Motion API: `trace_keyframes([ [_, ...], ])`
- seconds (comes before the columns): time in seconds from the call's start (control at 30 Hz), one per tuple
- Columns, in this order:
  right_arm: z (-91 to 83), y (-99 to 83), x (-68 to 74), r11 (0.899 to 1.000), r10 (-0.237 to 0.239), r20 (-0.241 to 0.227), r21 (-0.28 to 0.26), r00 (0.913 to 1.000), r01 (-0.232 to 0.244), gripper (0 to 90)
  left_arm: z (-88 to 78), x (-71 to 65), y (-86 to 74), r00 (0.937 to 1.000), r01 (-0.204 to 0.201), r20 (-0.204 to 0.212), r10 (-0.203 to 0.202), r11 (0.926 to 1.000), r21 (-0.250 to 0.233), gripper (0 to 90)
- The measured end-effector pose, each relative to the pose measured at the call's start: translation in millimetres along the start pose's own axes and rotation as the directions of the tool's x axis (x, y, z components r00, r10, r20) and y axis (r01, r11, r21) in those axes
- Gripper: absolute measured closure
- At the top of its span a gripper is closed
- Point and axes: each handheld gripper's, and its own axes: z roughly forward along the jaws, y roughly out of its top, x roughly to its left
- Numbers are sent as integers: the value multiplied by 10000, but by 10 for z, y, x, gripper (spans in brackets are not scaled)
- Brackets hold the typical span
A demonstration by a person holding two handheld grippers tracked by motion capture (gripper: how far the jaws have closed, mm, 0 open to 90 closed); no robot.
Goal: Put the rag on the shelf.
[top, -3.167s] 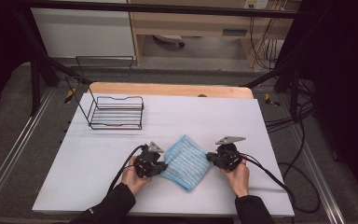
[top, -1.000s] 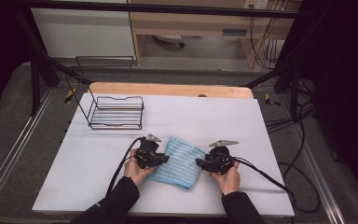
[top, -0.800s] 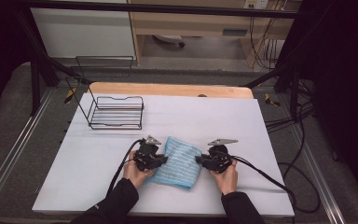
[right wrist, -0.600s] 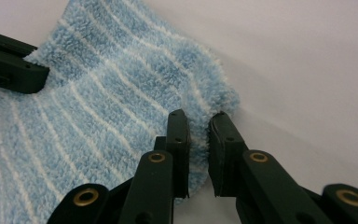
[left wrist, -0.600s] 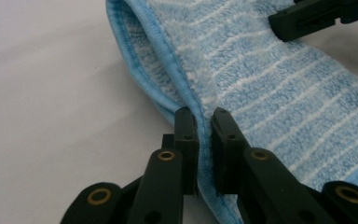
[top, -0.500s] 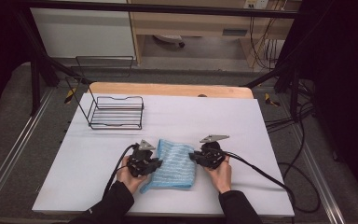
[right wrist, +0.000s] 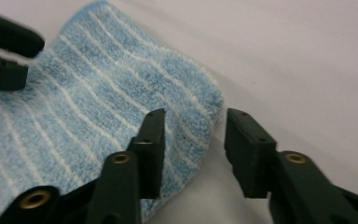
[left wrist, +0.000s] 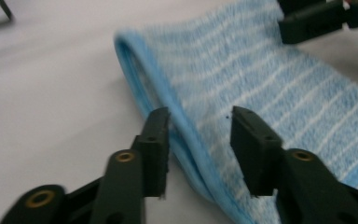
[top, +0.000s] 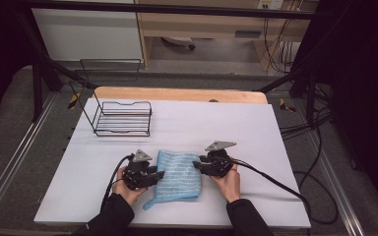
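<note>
moved: cloth (top: pixel 178 175) was spread flat and diamond-wise between the two tongs a few seconds back; now folded to a narrower strip; both hands have drawn in toward each other and toward the near table edge
left tongs (left wrist: pixel 199 135): jaws have just been opening; now stand apart; the cloth's folded blue-bound edge runs between them, close by the left jaw; pads not pressing on it; nothing gripped
right tongs (right wrist: pixel 193 140): jaws have just been opening too; now apart; the cloth's rounded fold end lies between them, nearer the left jaw; right jaw over bare table; no grip on it
cloth: light blue terry with thin white stripes; lies flat on the table directly between the two tongs; one small corner sticks out below the left tongs (top: pixel 153 177) toward the near edge; its right side sits just at the tip of the right tongs (top: pixel 200 167)
hands: left hand (top: pixel 126 188) and right hand (top: pixel 230 182) each around a tongs body, dark sleeves coming in from the bottom; cables trailing off both
wire rack (top: pixel 122 118): black, empty-looking, standing well beyond the left tongs, far side of the table (top: pixel 236 123); well apart from the cloth
other tongs seen: in left gripper view the right tongs' tips show at top right, over the cloth's far edge; in right gripper view the left tongs' tips show at top left
</note>
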Motion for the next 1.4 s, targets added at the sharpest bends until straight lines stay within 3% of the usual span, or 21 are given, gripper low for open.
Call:
trace_keyframes([
  [0.1,-108,1,-39,9998,92,-100,-181,9999,-94,445,-22,83,146,9998,-178,-44,177,9994,-294,432],
  [0.13,-185,-9,-65,9990,176,-178,-401,9997,-183,365,-15,104,180,9997,-220,-90,217,9993,-314,395],
  [0.2,-222,-16,-71,9984,314,-217,-469,9993,-324,325,25,158,261,9996,-220,-198,213,9992,-336,385],
  [0.27,-300,-57,-97,9971,295,-293,-692,9991,-315,211,99,222,339,9995,-154,-269,150,9998,-144,348],
  [0.4,-345,-139,-118,9971,281,-282,-705,9992,-300,162,277,338,428,9986,275,-445,-273,9996,38,364],
  [0.63,-316,-183,-133,9980,357,-293,-520,9989,-372,150,515,453,387,9972,709,-295,-688,9943,792,429],
  [0.97,-270,-194,-129,9977,505,-333,-445,9982,-520,150,595,399,378,9964,848,-97,-843,9925,884,572],
  [1.07,-265,-190,-139,9976,448,-354,-509,9984,-466,137,593,379,377,9954,926,145,-946,9903,1039,695],
  [1.27,-267,-165,-156,9966,536,-419,-604,9977,-560,136,582,350,375,9954,913,201,-940,9900,1071,775],
  [1.4,-231,-49,-152,9965,481,-398,-658,9981,-506,160,576,341,364,9967,778,166,-798,9920,993,799],
])
